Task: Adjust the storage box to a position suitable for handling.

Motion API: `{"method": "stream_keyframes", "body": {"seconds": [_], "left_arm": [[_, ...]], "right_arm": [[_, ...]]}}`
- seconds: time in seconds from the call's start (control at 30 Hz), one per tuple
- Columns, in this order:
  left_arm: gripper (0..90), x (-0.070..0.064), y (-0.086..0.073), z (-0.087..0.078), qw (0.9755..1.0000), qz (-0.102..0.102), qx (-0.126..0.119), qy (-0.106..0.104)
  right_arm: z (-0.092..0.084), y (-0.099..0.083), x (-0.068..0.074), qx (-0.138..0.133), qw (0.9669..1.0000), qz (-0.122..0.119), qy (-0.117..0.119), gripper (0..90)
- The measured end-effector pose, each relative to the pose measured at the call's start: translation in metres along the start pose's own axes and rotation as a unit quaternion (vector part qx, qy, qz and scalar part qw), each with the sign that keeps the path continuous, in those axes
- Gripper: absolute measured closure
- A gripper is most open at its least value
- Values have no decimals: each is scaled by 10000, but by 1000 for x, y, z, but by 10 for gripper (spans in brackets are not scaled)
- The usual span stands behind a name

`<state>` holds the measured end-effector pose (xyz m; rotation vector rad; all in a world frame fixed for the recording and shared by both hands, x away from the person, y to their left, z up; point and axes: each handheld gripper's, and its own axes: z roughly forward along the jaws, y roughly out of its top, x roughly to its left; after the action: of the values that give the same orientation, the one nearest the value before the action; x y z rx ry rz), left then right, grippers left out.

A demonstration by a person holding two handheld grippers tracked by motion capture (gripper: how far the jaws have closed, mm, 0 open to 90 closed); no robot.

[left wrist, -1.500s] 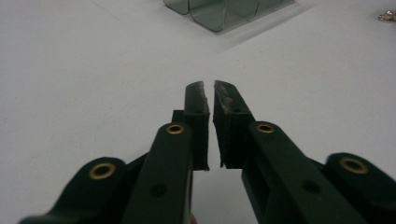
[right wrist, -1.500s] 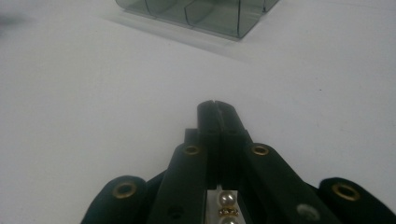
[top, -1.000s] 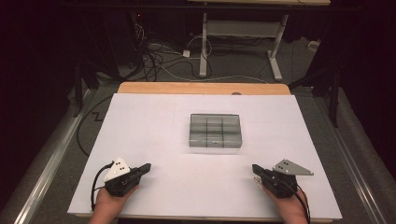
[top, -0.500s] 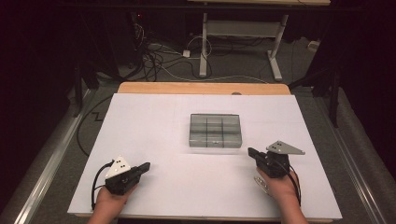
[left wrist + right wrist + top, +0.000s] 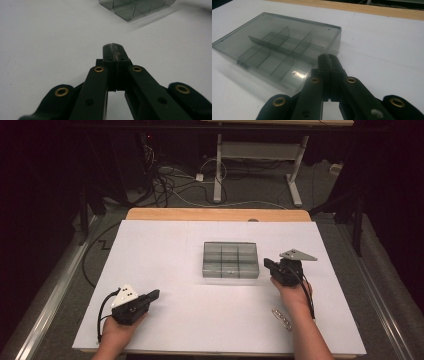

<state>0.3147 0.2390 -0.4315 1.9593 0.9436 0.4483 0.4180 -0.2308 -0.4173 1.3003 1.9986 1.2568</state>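
The white tabletop point(image 5: 165, 250) is carrying one smoky grey compartment box point(image 5: 230, 260), lying flat near its middle with its clear lid seemingly closed over the dividers, though the tint is making that hard to confirm. Judging from this, the work is only getting under way: nothing is being held, nothing has been opened or shifted, and everything to be done with the box is remaining ahead.

The right gripper point(image 5: 268, 265) is hovering just beside the box's right edge, its jaws pressed together and empty; in the right gripper view the box point(image 5: 279, 47) is lying directly ahead of the closed tips. The left gripper point(image 5: 153, 294) is resting well apart at the near left, jaws likewise pressed together on nothing, with the box point(image 5: 135, 7) far ahead.

A small pale strip point(image 5: 281, 318) is lying near the right forearm. No brand, label or writing is showing anywhere.
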Motion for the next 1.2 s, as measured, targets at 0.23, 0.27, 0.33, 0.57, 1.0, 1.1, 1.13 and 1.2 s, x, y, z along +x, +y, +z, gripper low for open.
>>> {"method": "stream_keyframes", "body": {"seconds": [0.23,0.27,0.33,0.57,1.0,1.1,1.13,1.2], "left_arm": [[879,-1,-4,0,9998,184,-43,-95],[879,-2,-4,0,9997,209,-39,-85],[879,-3,-4,0,9997,239,-37,-67],[879,0,-4,-1,9998,120,-59,-172],[879,1,-5,-1,9997,89,-65,-217],[879,1,-4,-1,9997,86,-63,-213],[878,1,-4,-1,9997,85,-63,-210],[878,1,-4,-1,9997,84,-58,-209]], "right_arm": [[36,16,-13,32,9999,65,-120,900],[41,19,-16,38,9998,120,-154,900],[50,24,-20,11,9996,169,-217,900],[74,36,-27,12,9993,215,-321,900],[93,40,-32,27,9997,212,-153,900],[93,41,-31,78,9997,158,-171,900],[93,40,-31,92,9997,174,-165,900],[93,40,-32,123,9996,184,-152,900]]}}
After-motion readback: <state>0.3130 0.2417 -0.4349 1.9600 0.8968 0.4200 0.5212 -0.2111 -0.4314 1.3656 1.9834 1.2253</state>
